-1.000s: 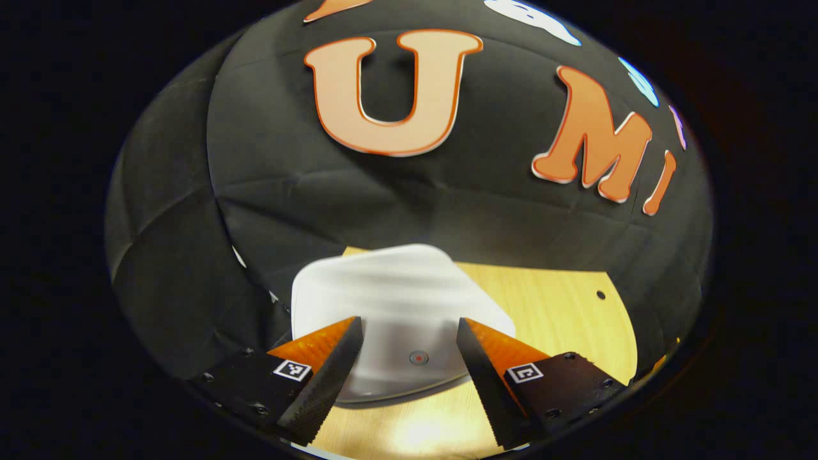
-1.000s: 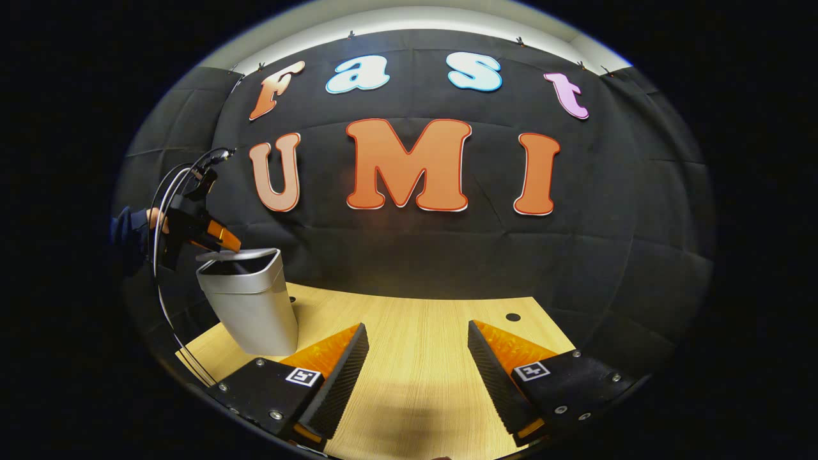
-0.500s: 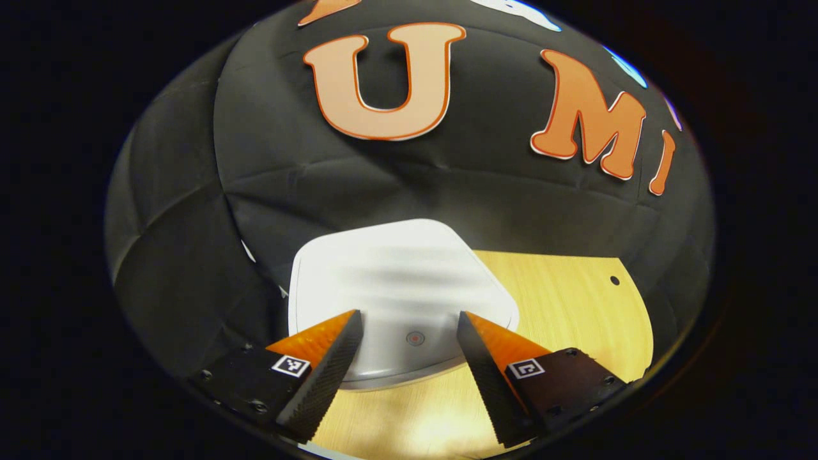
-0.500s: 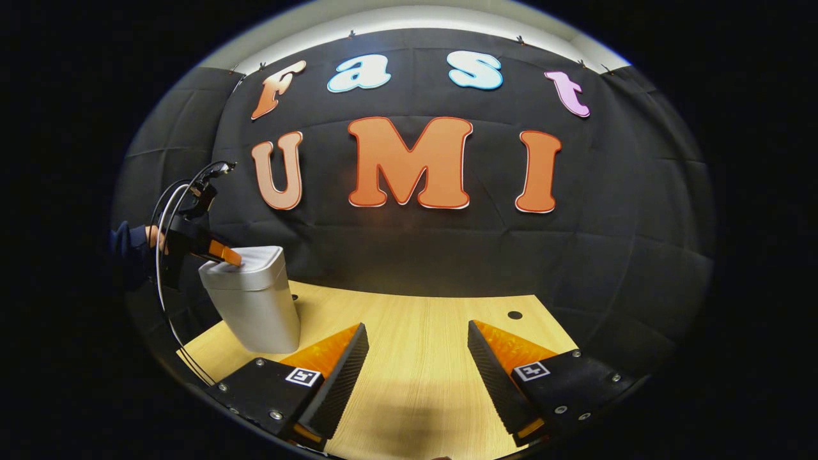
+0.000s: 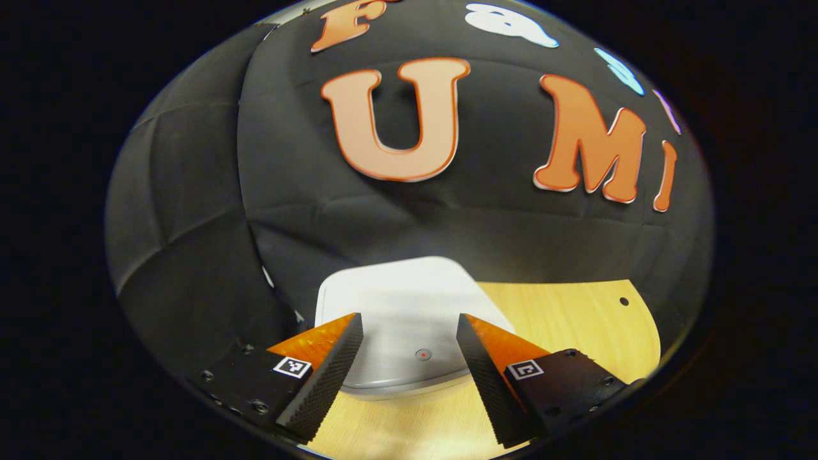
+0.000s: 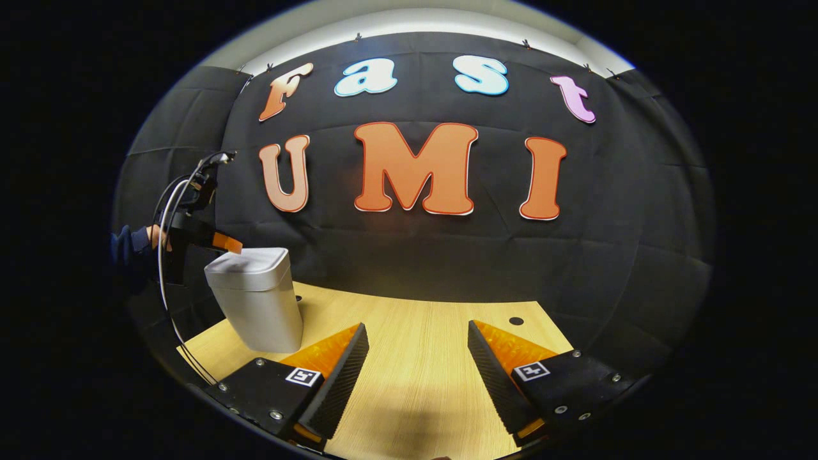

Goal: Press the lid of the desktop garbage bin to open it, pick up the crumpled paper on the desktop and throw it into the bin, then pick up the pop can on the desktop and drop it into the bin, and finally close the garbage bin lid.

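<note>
bin [image 6: 255,300] stands with lid [image 5: 409,313] down, left gripper [image 5: 409,329] and right gripper [image 6: 416,335] both released.

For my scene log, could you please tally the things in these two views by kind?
Garbage bins: 1 (bin, lid shut)
Grippers: 2 (left gripper, right gripper)
Tables: 1 (table)
Total: 4

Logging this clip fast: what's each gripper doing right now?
Left gripper: open, empty, above the bin with its lid down.
Right gripper: open, empty, above the table.
</note>
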